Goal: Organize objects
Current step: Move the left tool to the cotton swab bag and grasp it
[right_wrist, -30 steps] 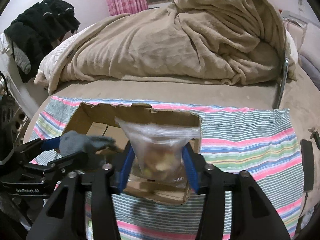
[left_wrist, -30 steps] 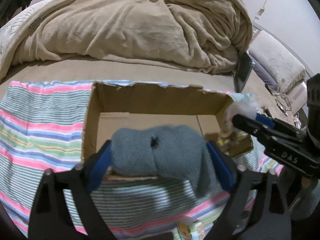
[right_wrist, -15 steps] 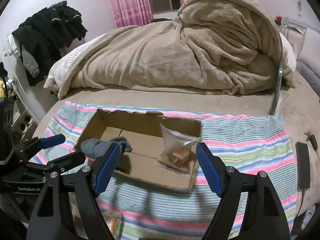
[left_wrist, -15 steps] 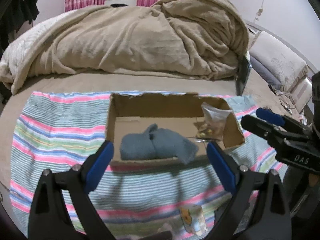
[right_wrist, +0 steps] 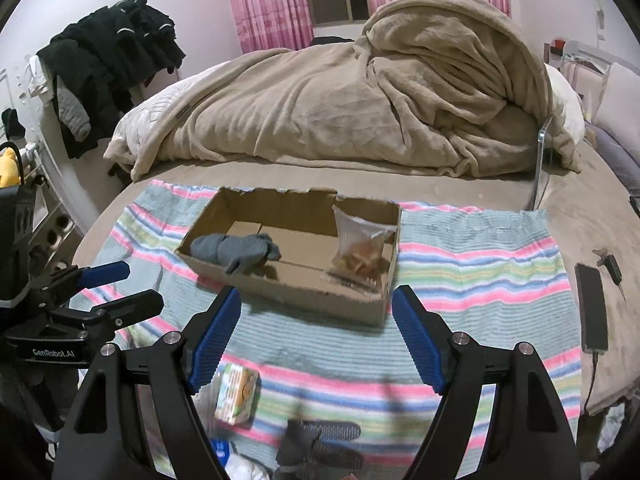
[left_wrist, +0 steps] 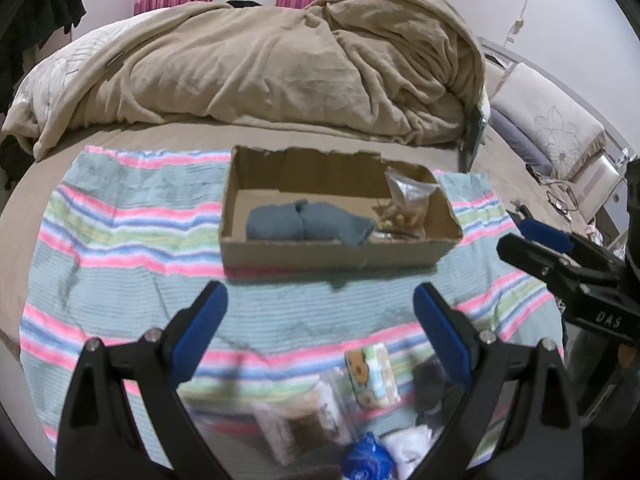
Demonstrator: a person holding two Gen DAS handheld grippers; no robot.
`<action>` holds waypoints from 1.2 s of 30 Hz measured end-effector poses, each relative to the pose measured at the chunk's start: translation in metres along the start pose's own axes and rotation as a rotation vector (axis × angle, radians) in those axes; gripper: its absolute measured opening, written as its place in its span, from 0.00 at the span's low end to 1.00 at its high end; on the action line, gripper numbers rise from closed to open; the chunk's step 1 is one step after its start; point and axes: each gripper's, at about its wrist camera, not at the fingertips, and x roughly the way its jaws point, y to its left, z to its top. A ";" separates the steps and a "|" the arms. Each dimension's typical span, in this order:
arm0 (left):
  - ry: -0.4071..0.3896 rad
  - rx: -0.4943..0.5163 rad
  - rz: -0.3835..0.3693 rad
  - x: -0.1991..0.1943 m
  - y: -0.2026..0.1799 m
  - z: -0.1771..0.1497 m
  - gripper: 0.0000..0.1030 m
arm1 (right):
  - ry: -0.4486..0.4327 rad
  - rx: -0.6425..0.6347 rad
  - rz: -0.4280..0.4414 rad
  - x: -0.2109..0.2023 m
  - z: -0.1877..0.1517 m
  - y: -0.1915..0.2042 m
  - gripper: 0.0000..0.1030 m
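An open cardboard box sits on a striped cloth on the bed. Inside lie a grey sock at the left and a clear bag of snacks leaning in the right corner. My left gripper is open and empty, held back from the box's near wall. My right gripper is open and empty too. Near me on the cloth lie a small printed carton, a clear packet, a dark glove and a blue item.
A heaped beige blanket fills the bed behind the box. A phone with a cable lies on the bed right of the cloth. Dark clothes hang at the left. The right gripper shows in the left wrist view.
Both grippers opened, dropping the sock and the snack bag into the box, then pulled back toward me. The loose items on the near cloth have come into view.
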 end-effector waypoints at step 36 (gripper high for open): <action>0.268 -0.060 0.043 0.042 0.018 -0.101 0.95 | 0.250 0.050 0.020 0.026 -0.110 0.001 0.78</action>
